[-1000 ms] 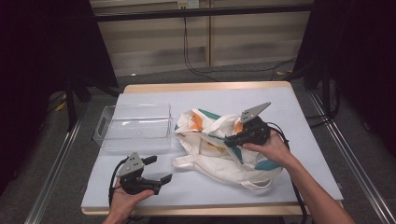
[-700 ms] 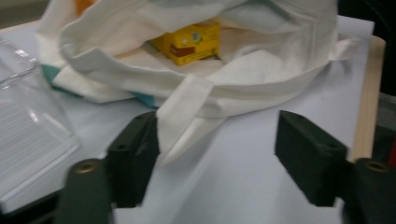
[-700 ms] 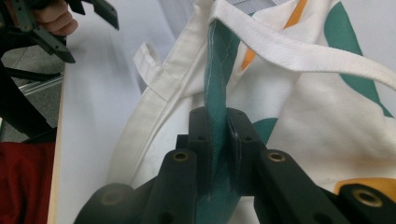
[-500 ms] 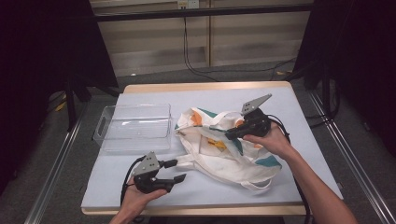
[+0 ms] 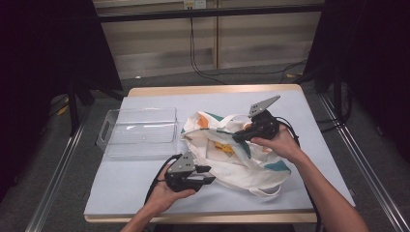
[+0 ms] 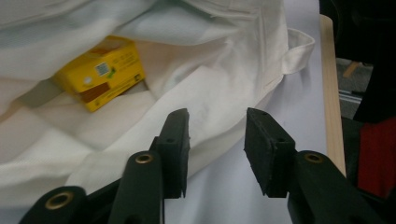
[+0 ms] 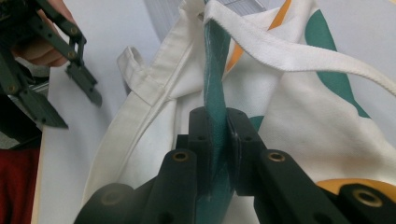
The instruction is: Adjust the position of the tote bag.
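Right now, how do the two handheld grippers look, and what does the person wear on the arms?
Both the left gripper and the right gripper are black, each with two flat rectangular pads, brass-coloured rivets on the linkages, a grey three-cornered plate on top and a trailing black cable. The forearms are bare, no sleeves visible.

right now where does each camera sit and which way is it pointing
High view: above the person's side of the table, looking forward and down at the tote bag and clear tray; both forearms and hand-held grippers show.
Left gripper view: rides the left hand-held gripper, facing the bag's edge and a yellow box inside; its jaws, just closing, stand apart.
Right gripper view: rides the right hand-held gripper, clamped on the bag's green edge.
All share the bag.
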